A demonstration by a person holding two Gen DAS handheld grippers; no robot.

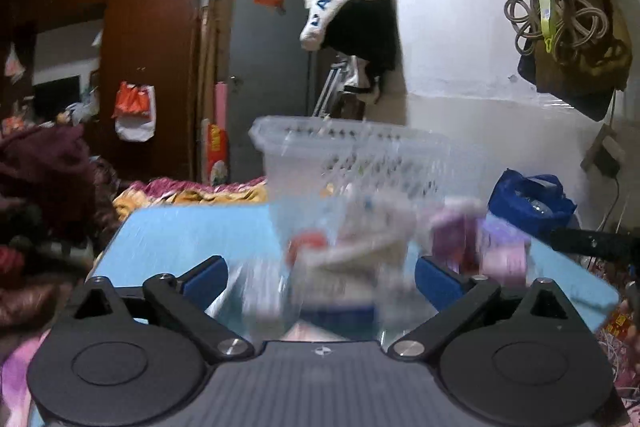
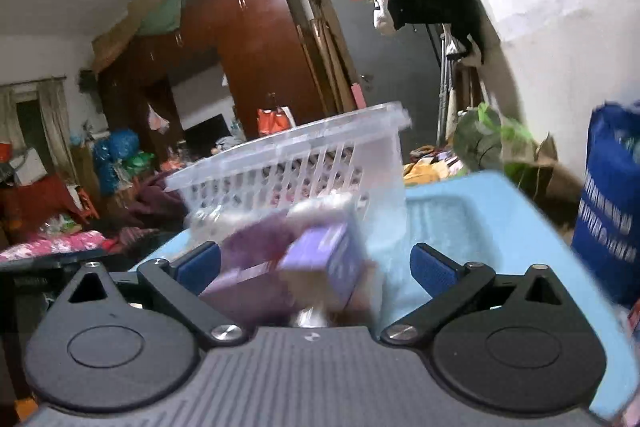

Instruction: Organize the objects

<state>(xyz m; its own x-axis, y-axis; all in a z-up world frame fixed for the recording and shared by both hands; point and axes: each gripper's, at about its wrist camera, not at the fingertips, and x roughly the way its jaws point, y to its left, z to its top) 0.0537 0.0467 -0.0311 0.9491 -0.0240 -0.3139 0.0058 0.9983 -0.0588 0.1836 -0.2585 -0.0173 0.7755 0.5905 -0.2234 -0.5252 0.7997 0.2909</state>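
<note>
Basket [image 2: 304,163] stands at the table's [image 1: 192,239] far side, likely to take the clutter. Both grippers, left [image 1: 320,281] and right [image 2: 316,269], gape apart, empty; purple box [image 2: 320,263] blurred between right's fingers.

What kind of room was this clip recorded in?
Most likely a lived-in, cluttered bedroom: a tall brown wardrobe, rumpled bedding behind the blue table, and clothes hung on the wall.

A light blue table [image 1: 180,235] carried a clear slotted basket [image 1: 352,155] at its far side; nearer, blurred by motion, lay purple boxes [image 2: 316,259] and a heap of white and red items [image 1: 344,247], too smeared to identify
</note>
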